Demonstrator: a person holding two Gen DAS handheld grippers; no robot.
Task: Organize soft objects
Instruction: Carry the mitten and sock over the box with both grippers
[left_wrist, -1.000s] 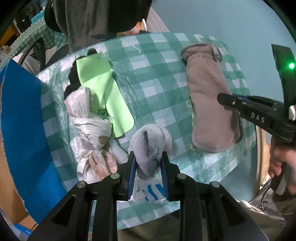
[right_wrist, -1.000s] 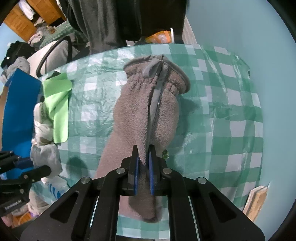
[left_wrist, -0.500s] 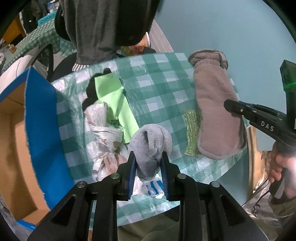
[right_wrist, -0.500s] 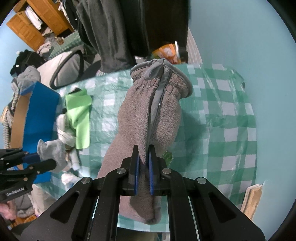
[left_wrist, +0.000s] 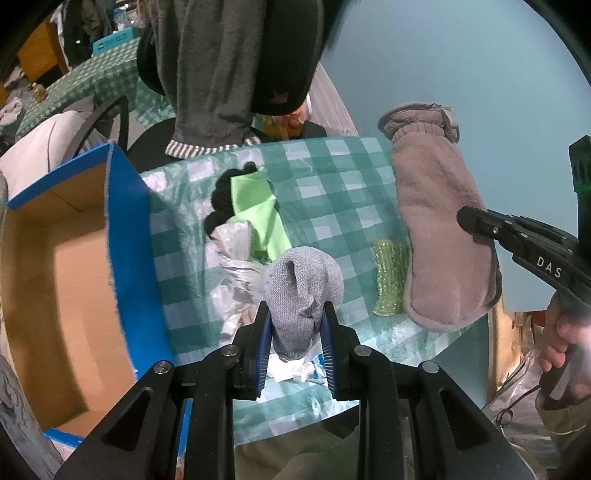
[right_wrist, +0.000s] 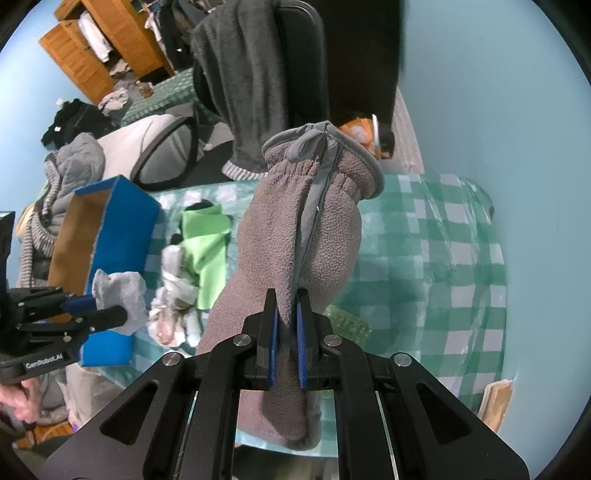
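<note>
Above a round tabletop (left_wrist: 332, 177) covered in green-and-white checked plastic, the left gripper (left_wrist: 295, 343) is clamped on a bunched grey knitted sock (left_wrist: 301, 291) held clear of the surface, while the right gripper (right_wrist: 287, 332) is pinched tight on a taupe fleece mitten (right_wrist: 295, 236) that hangs lifted off the cloth, its grey-bound cuff pointing away. Beneath them on the tabletop lie crumpled white plastic bags (left_wrist: 236, 266), a sparkly green scouring sponge (left_wrist: 388, 280) just beside the mitten in the left wrist view, and farther back a lime-green cloth (left_wrist: 258, 210) draped over a black fabric item (left_wrist: 221, 195). An open cardboard box with blue outer walls (left_wrist: 125, 240) sits at the tabletop's left edge. Beyond, a dark grey garment (right_wrist: 251, 85) hangs over a chair.
</note>
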